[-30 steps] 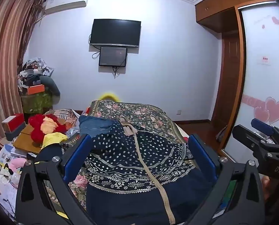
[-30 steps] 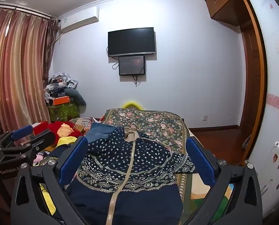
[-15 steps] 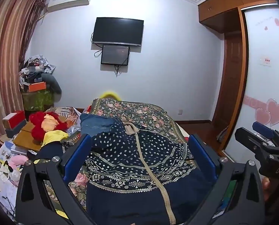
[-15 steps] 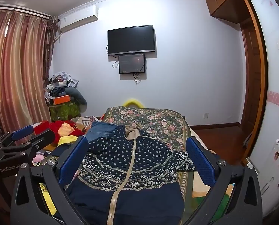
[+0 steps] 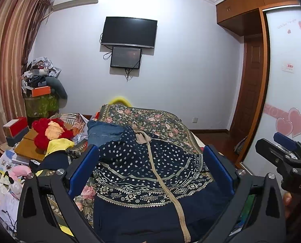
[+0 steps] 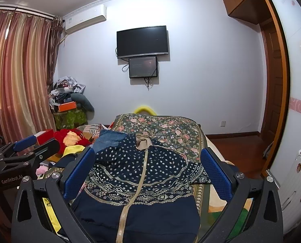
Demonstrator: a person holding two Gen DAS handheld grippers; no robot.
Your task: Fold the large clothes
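A navy zip-up jacket (image 5: 150, 174) with white dots, a patterned band and a beige zipper lies spread front-up on the floral bedspread (image 5: 156, 121); it also shows in the right wrist view (image 6: 142, 174). My left gripper (image 5: 150, 168) is open and empty, held above the jacket's lower part. My right gripper (image 6: 148, 168) is open and empty, also above the jacket. Each gripper shows at the edge of the other's view: the right gripper (image 5: 284, 151), the left gripper (image 6: 27, 147).
Blue jeans (image 5: 104, 131) lie by the jacket's left shoulder. A red and yellow plush toy (image 5: 49, 131), boxes and clutter crowd the left side. A TV (image 5: 129, 32) hangs on the far wall. A wardrobe with heart stickers (image 5: 288, 101) stands right.
Both views have tilted slightly upward, so the room appears a little lower in frame. The jacket has not moved and both grippers stay open.
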